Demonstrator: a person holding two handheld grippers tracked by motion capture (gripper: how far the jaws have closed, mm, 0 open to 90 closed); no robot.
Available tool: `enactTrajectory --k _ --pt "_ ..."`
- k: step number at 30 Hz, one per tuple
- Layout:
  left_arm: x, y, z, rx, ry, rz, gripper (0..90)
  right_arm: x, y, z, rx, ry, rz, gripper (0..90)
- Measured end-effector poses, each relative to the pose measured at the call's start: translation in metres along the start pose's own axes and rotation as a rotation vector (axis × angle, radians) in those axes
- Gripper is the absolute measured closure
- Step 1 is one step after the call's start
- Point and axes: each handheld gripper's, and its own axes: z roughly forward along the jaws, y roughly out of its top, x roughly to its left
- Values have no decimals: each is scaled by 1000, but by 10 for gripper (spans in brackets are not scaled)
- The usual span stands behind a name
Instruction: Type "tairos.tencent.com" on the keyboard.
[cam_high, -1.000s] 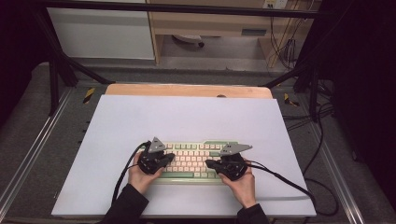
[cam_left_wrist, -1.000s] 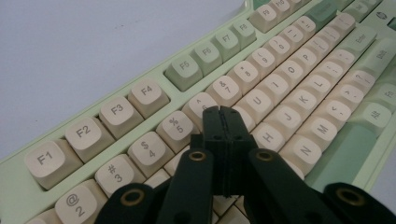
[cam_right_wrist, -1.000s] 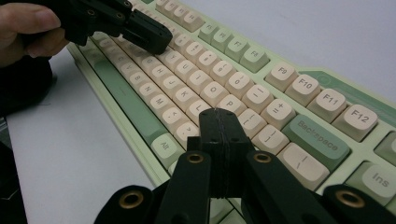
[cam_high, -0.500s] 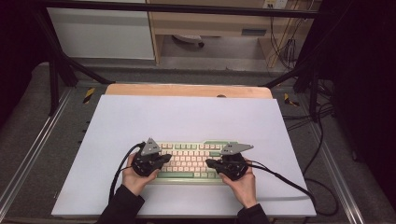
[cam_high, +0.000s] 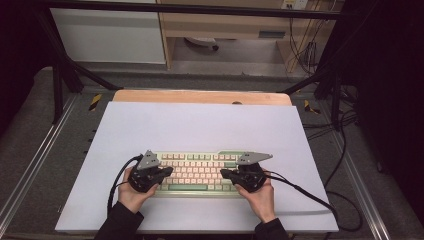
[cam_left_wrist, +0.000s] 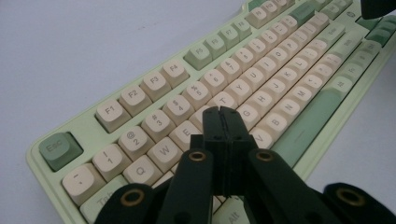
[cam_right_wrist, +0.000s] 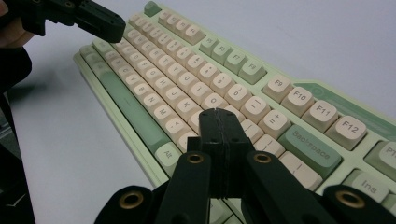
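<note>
Leftward goes the left gripper (cam_high: 166, 172), sliding from the middle-left keys out toward the 9 o'clock end of the keyboard (cam_high: 200, 170), and now it settles with its tip over the left letter block. Right gripper (cam_high: 225, 173) has hardly stirred; it holds its spot over the keys toward 3 o'clock. The keyboard itself hasn't budged: it lies flat on the white table sheet (cam_high: 200, 125), down at the 6 o'clock side close to the person, long edge running 9 to 3.

Look along the left gripper (cam_left_wrist: 223, 112) from its own camera and the jaws are clenched tight together on nothing, the closed tip poised above the E, R, D, F neighbourhood. I cannot tell whether it is pressing a key or just above it. Same story on the right gripper (cam_right_wrist: 218, 114): jaws pinched shut and empty, tip over the keys left of Backspace (cam_right_wrist: 312, 150), near the P and bracket column, with the other gripper showing far off at 11 o'clock.

Both closed tips are acting as typing fingers, I'd say, and the left one looks to have moved to line up its next key. A clean, straight-down press matters, since the blunt tip could catch two caps at once.
</note>
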Motion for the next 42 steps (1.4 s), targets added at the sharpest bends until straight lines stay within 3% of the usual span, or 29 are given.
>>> enactTrajectory --k 17,26,42 --pt "10 -24 -9 9 -11 -44 900 3 0 15 9 37 18 900" --pt "14 -26 -10 3 -13 -51 900 8 -6 31 38 49 11 900" --pt "13 -27 -8 3 -16 -51 900 9 -11 39 63 56 7 900"
